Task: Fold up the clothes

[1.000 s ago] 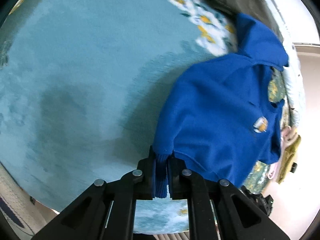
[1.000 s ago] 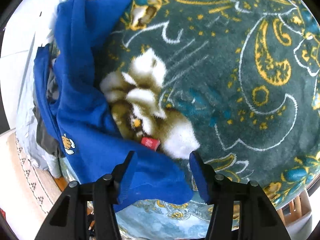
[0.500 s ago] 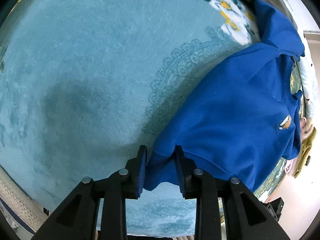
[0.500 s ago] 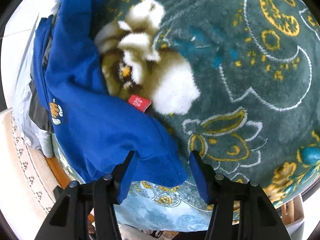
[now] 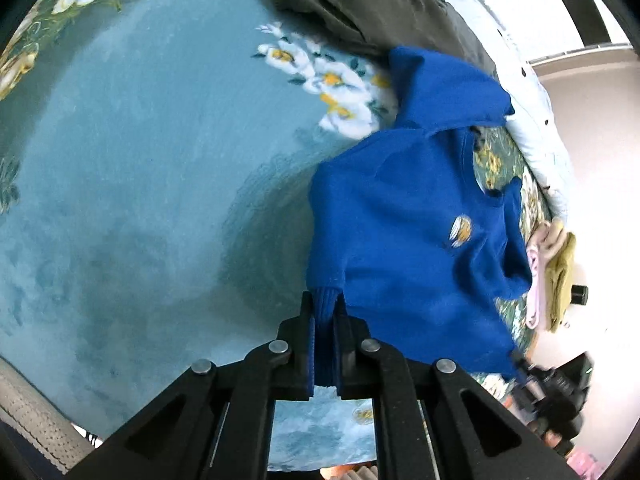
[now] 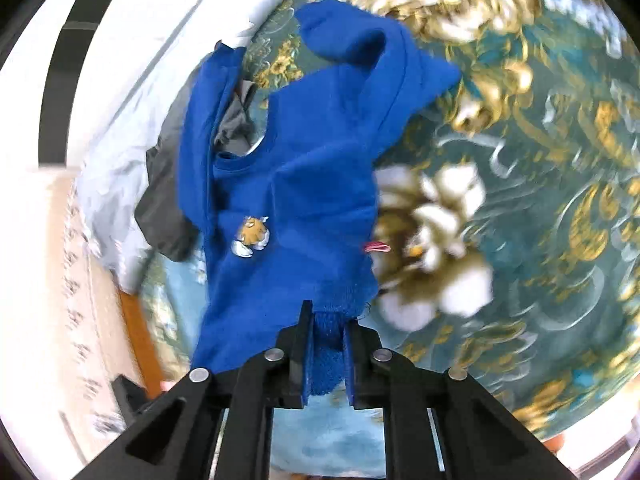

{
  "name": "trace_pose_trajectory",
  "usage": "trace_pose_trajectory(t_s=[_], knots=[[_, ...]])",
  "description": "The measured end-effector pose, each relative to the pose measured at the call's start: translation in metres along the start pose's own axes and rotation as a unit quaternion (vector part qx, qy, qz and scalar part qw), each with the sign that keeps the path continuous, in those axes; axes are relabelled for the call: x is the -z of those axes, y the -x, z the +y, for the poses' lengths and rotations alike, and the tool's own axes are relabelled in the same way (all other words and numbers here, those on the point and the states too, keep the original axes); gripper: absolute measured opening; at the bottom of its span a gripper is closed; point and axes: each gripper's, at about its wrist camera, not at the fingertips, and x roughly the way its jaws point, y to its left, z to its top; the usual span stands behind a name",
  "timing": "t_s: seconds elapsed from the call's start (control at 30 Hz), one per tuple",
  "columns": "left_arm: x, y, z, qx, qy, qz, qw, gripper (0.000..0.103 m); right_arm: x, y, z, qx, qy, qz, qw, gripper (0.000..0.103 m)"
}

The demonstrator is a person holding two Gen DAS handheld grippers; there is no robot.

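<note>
Barely begun: left gripper and right gripper are each closing, pinching the blue sweatshirt's hem, hanging unfolded at frame centre above the bed; every fold remains.

blanket: teal, floral | bedsheet: white | bed frame: wooden
</note>
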Motion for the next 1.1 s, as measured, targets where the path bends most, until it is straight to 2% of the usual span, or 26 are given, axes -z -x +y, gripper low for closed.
trace_pose_trajectory(t_s=[0.07,0.1,0.17,0.27,0.4,0.57,0.6,0.67,0.7,0.83,1.0,1.1], knots=[[0.015,-0.013,0.068,-0.028,0.015,0.031,0.9990,0.007,0.010,-0.021,-0.020,0.045,-0.009,0.034,0.998,0.013],[0.021,-0.020,0.076,-0.036,0.025,0.042,0.9982,0.006,0.015,-0.030,-0.029,0.060,-0.014,0.047,0.997,0.013],[0.029,-0.032,0.084,-0.054,0.036,0.044,0.9969,0.006,0.025,-0.045,-0.042,0.086,-0.021,0.066,0.994,0.013],[0.027,-0.041,0.090,-0.064,0.057,0.047,0.9952,0.006,0.029,-0.055,-0.046,0.100,-0.024,0.071,0.992,0.013],[0.020,-0.045,0.085,-0.083,0.047,0.060,0.9936,0.007,0.026,-0.067,-0.043,0.112,-0.033,0.088,0.989,0.015],[0.020,-0.036,0.080,-0.066,0.048,0.075,0.9939,0.009,0.024,-0.065,-0.029,0.124,-0.040,0.095,0.987,0.025],[0.020,-0.033,0.080,-0.060,0.052,0.077,0.9938,0.011,0.024,-0.061,-0.025,0.129,-0.039,0.093,0.987,0.029],[0.019,-0.022,0.078,-0.050,0.054,0.071,0.9948,0.024,0.020,-0.051,-0.024,0.135,-0.036,0.081,0.987,0.033],[0.018,-0.016,0.077,-0.045,0.055,0.067,0.9952,0.027,0.016,-0.043,-0.027,0.134,-0.037,0.070,0.988,0.034],[0.006,0.009,0.076,-0.038,0.058,0.034,0.9970,0.028,0.000,-0.001,-0.029,0.135,-0.031,0.021,0.990,0.035],[-0.036,0.023,0.054,-0.044,0.064,-0.012,0.9969,0.028,-0.060,0.086,-0.047,0.139,-0.025,-0.035,0.989,0.035],[-0.058,0.038,0.054,-0.052,0.054,-0.021,0.9969,0.028,-0.076,0.099,-0.034,0.134,-0.022,-0.051,0.989,0.035]])
